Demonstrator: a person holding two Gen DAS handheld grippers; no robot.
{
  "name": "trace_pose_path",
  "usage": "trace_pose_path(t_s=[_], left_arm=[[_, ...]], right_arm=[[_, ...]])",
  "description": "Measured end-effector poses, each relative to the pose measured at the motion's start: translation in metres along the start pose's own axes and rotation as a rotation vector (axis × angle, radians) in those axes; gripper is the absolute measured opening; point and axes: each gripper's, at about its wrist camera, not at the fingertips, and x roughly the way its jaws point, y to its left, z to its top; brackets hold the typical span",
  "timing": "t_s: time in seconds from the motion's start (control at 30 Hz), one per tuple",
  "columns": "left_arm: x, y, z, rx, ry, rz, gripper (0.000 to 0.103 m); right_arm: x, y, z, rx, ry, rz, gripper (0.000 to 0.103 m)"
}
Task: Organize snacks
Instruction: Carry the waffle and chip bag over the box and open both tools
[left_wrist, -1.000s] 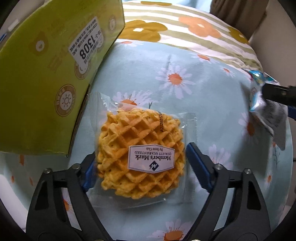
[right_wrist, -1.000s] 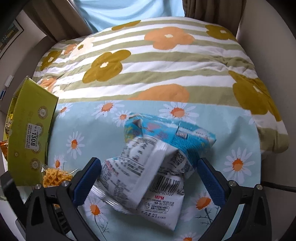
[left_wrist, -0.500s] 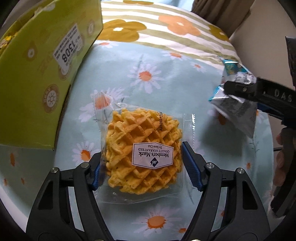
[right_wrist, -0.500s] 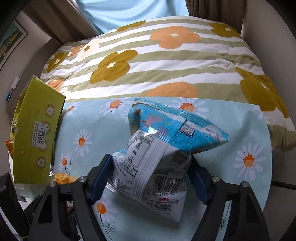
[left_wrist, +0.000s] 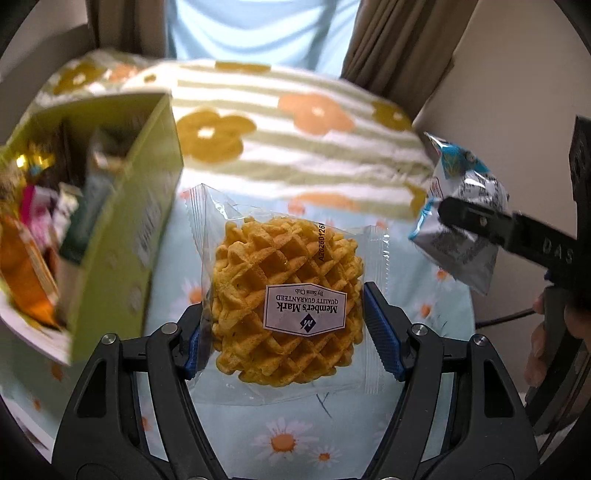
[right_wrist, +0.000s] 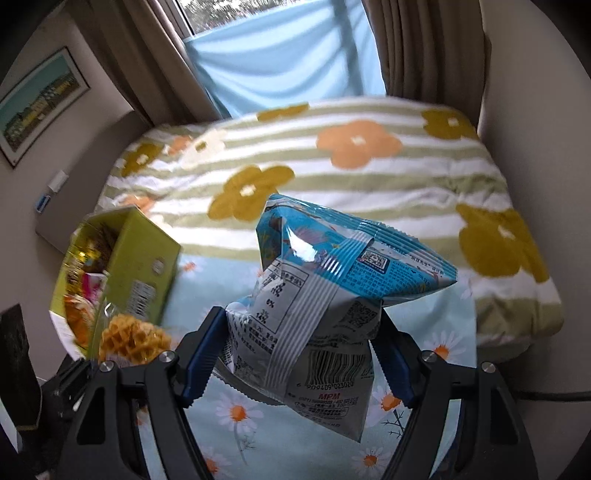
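Waffle pack (left_wrist: 284, 295), clamped between the left gripper (left_wrist: 291, 330) fingers above the daisy cloth (left_wrist: 295, 443), lies just right of the open green box (left_wrist: 122, 236). That box (already part-filled) sits well left of the right gripper (right_wrist: 299, 363), pinched on its blue snack bag (right_wrist: 325, 295), so the left looks nearer.

Two black plastic arms with silver screw heads and ribbed blue pads (left_wrist: 382, 332) were shown on the left gripper (left_wrist: 291, 332). The same build was seen on the right gripper (right_wrist: 295, 354), where "DAS" lettering was stamped; bare fingers (left_wrist: 535, 354) were glimpsed.
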Motion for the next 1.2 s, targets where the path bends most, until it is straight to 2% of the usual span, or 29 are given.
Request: trace_pose_path(t_s=[0.23, 0.5, 0.67, 0.83, 1.03, 1.13, 1.2], left_arm=[[-0.046, 0.027, 0.036, 0.015, -0.094, -0.027, 0.069], [-0.088, 0.105, 0.071, 0.034, -0.138, -0.064, 0.069], [-0.098, 0.172, 0.088, 0.033, -0.115, -0.054, 0.069], [-0.091, 0.244, 0.106, 0.033, -0.073, -0.036, 0.069], [-0.069, 0.292, 0.124, 0.07, -0.023, -0.013, 0.07], [-0.058, 0.305, 0.133, 0.093, -0.012, 0.003, 0.08], [-0.054, 0.309, 0.137, 0.103, -0.01, 0.009, 0.095]], right_arm=[[-0.044, 0.042, 0.02, -0.032, -0.099, 0.001, 0.073], [-0.054, 0.118, 0.025, -0.04, -0.163, 0.007, 0.073], [-0.033, 0.183, 0.024, -0.04, -0.156, 0.033, 0.073], [0.006, 0.244, 0.023, -0.042, -0.128, 0.057, 0.073], [0.044, 0.288, 0.018, -0.017, -0.086, 0.059, 0.073], [0.055, 0.302, 0.013, -0.015, -0.059, 0.046, 0.073], [0.06, 0.307, 0.013, -0.024, -0.043, 0.032, 0.073]])
